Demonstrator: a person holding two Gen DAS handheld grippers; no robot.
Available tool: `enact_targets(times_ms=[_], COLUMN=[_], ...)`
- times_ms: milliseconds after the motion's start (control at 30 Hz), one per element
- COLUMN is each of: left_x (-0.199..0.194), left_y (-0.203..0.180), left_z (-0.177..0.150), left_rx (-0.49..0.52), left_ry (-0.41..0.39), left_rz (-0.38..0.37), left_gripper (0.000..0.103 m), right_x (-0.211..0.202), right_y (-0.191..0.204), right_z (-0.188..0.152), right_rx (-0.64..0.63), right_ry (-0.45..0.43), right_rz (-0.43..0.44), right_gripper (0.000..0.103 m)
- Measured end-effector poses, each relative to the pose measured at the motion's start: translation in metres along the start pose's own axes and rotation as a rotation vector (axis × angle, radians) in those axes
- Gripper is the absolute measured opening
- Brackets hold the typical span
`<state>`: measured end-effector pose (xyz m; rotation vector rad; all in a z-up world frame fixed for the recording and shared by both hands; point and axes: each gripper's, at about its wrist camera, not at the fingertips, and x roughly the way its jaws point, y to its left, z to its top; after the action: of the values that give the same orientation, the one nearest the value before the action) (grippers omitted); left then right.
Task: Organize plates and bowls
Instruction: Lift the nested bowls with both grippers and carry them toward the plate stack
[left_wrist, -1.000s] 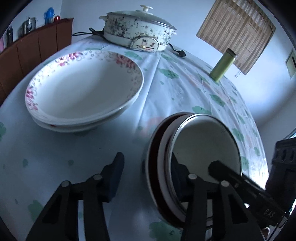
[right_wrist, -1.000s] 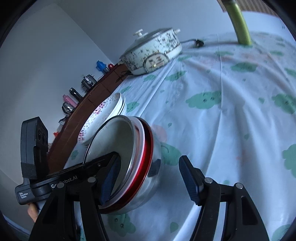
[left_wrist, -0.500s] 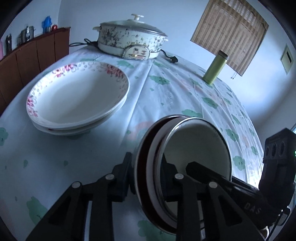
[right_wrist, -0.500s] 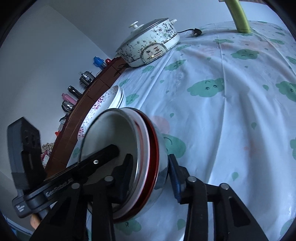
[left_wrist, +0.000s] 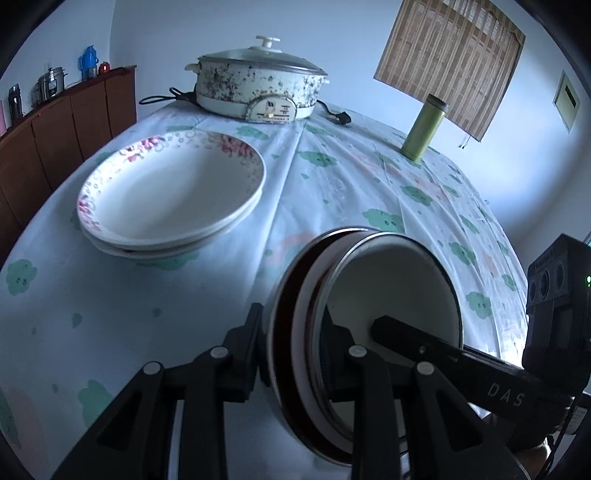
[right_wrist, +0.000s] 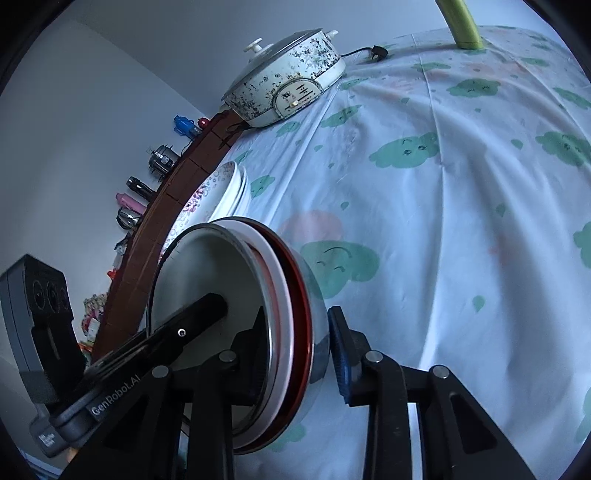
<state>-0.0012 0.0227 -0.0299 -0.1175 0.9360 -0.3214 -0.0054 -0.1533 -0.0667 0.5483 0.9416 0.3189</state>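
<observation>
A nested stack of bowls (left_wrist: 399, 295), with a steel outer bowl, red and white ones inside and a steel-rimmed white bowl innermost, sits near me on the clouded tablecloth (left_wrist: 332, 192). My left gripper (left_wrist: 291, 325) is shut on its left rim, one finger outside and one inside. In the right wrist view the same bowls (right_wrist: 207, 273) have my right gripper (right_wrist: 297, 325) on the opposite rim. Its jaws are closing, and the blue pad touches the steel wall. Two floral plates (left_wrist: 173, 199) are stacked further back on the left, and their edge (right_wrist: 229, 188) shows in the right wrist view.
A speckled electric pot (left_wrist: 258, 88) with its cord stands at the table's far end, and a green flask (left_wrist: 424, 129) at the far right. A brown sideboard (left_wrist: 55, 136) with bottles runs along the left wall. A bamboo blind (left_wrist: 450, 59) hangs behind.
Both grippers went from open around the bowl stack's rim to closed on it, one on each side. The left view has shifted slightly, with the plates a little farther off.
</observation>
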Motion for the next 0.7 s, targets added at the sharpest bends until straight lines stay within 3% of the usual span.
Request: enact_targets(times_ms=[333, 700], left_x=[-0.023, -0.046], left_y=[0.017, 0.043], left_z=[0.010, 0.041], left_rx=[0.003, 0.001], left_ry=[-0.043, -0.100], left_rz=[-0.009, 0.017], left_gripper=[0.025, 0.025], right_x=[-0.003, 0.005], right_y=[0.033, 0.077], right_z=[0.006, 0.033], right_rx=[-0.040, -0.093], right_ry=[-0.011, -0.037], right_rz=[-0.017, 0.014], right_gripper=[0.033, 0.033])
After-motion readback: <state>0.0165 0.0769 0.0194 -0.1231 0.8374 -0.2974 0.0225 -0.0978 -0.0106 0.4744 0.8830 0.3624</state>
